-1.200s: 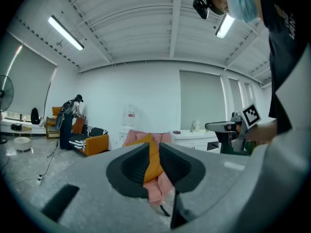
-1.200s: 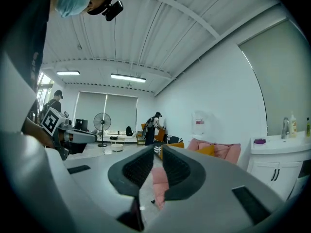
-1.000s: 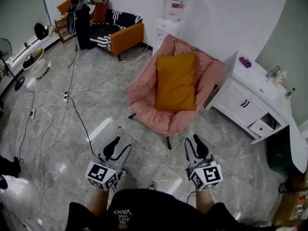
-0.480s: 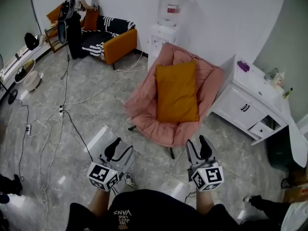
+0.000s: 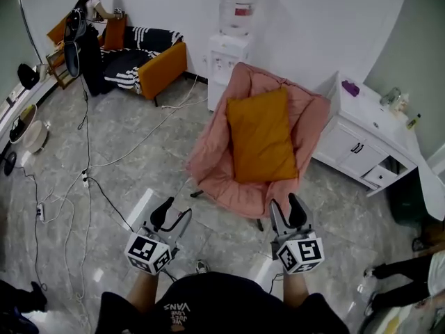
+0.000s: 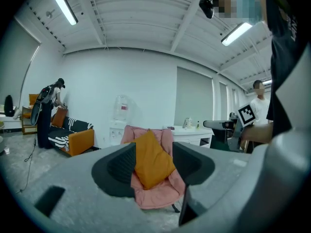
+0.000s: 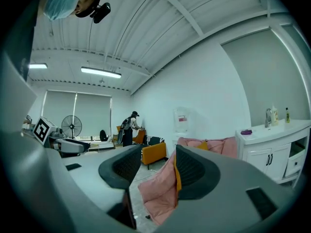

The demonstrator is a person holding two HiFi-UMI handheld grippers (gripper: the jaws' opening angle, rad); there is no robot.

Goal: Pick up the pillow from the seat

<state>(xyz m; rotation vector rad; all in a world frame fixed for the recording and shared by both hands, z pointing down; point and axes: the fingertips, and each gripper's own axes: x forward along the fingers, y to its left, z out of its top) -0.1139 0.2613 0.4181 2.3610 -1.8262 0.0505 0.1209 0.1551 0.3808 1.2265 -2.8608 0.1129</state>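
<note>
While the orange pillow (image 5: 263, 134) leans in the pink chair (image 5: 208, 160), the left tongs (image 5: 177, 209) and right tongs (image 5: 286, 202), just opening, stand spread, empty, well short of it.

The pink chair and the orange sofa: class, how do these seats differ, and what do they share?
The pink chair is rounded; the orange sofa is boxy. The chair holds a plain orange pillow; the sofa, black-and-white striped fabric. The chair stands in the foreground; the sofa by the far wall beside a person. Both stand on the grey floor.
</note>
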